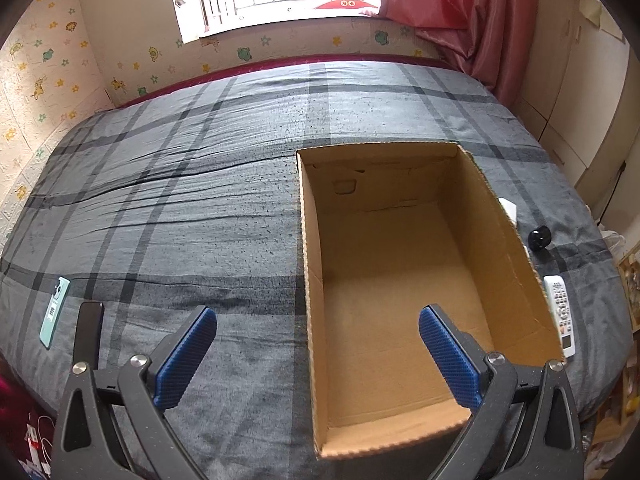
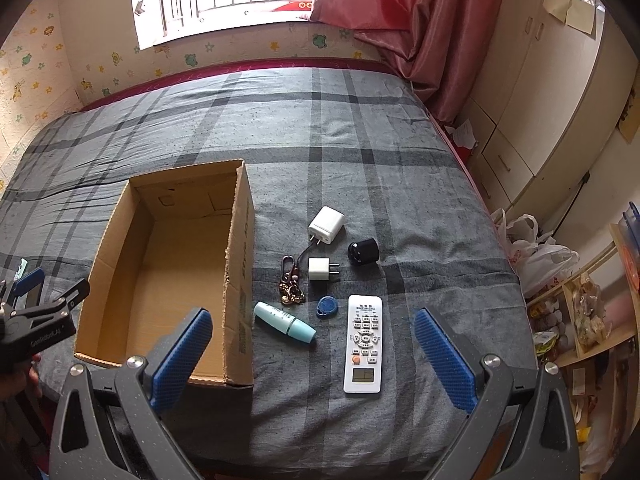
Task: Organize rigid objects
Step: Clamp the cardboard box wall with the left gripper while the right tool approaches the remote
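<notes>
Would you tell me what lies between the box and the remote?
In the right wrist view, a teal tube and blue tag lie between box and remote.

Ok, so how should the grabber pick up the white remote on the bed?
Probably across its narrow width, near the middle, coming straight down from above. The remote lies flat on the blanket, buttons up, long and slim, so its two long edges suit the fingers. The right gripper hangs open nearest to it. The blue tag and the tube lie apart on its left, so there's room.
</notes>
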Demonstrator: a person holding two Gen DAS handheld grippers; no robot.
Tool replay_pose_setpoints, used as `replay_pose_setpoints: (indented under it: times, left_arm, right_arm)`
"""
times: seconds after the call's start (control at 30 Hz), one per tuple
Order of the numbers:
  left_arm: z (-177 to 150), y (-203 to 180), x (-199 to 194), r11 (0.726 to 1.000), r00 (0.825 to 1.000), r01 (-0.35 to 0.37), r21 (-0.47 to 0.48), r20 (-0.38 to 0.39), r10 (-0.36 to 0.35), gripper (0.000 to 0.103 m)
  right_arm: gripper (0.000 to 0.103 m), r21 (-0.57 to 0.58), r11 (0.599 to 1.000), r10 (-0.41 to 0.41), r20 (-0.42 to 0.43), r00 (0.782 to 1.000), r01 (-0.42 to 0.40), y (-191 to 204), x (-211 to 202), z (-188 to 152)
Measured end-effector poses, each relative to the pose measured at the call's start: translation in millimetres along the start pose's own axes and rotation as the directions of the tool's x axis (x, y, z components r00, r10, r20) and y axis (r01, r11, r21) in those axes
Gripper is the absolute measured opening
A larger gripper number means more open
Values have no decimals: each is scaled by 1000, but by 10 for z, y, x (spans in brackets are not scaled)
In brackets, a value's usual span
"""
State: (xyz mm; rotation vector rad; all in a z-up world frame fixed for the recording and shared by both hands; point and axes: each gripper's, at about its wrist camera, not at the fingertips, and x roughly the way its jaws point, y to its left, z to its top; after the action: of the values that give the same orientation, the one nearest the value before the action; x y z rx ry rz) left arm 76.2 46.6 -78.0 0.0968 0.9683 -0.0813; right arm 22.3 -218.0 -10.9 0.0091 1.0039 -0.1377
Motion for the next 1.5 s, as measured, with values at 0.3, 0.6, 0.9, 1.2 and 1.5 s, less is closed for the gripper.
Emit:
replay_pose_setpoints:
  times: [0.3,0.6,0.9,1.2,1.5]
  left_arm:
    - [30,137,540,999,998,28,17,-51,-27,103]
    - [4,155,845,998,993,56,5,-100,-55,96]
    - [-73,96,986,998,987,45,34,-157,-39,26]
    - [-81,32,1036,996,983,55,75,-178,-41,16]
    - [-65,29,1041,996,984,55,74,-176,-41,16]
  right_arm:
    - [103,6,1000,-21,-27,999,22,-42,134,-21]
    - [103,8,999,-43,-74,996,44,-93,380,-82]
    - [103,16,999,-50,-110,993,52,-153,539,-131]
    - [103,37,997,-64,-128,990,70,-282,637,-141]
    - [103,24,992,-118,-179,977,124,-452,1001,-218]
